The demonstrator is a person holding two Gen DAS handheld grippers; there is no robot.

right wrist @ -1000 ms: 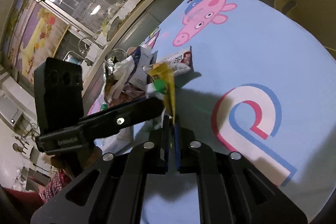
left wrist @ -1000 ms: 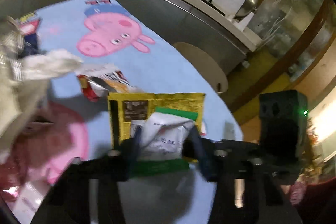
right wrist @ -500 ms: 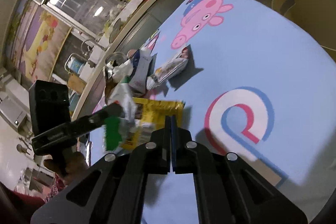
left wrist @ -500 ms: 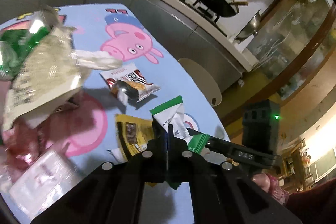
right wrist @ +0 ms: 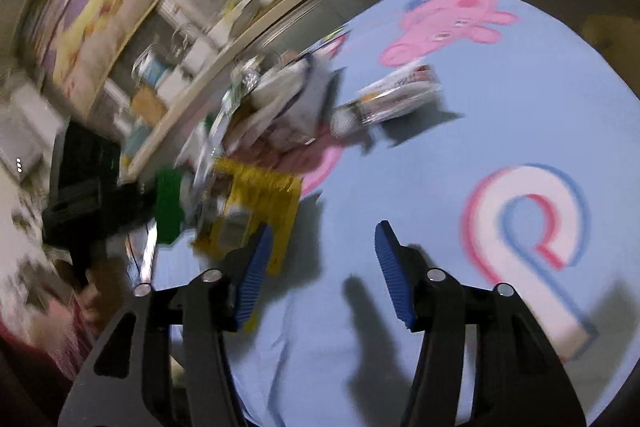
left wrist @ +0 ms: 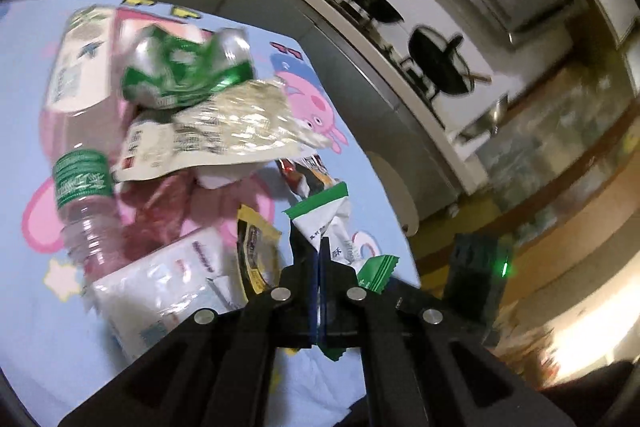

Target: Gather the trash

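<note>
While the left gripper (left wrist: pixel 319 255) pinches the green-and-white wrapper (left wrist: pixel 325 223) by its edge, the right gripper (right wrist: pixel 320 259) is spreading, empty; that thin hold probably slips.

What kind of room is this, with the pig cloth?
Most likely a home kitchen: black woks sit on a stove along the counter, and a cartoon pig tablecloth covers a table strewn with snack wrappers.

White-and-green wrapper (left wrist: pixel 326 223) pinched upright, yellow packet (left wrist: pixel 256 251) flat beside it, trash pile (left wrist: pixel 180 115) behind on the blue cloth
</note>
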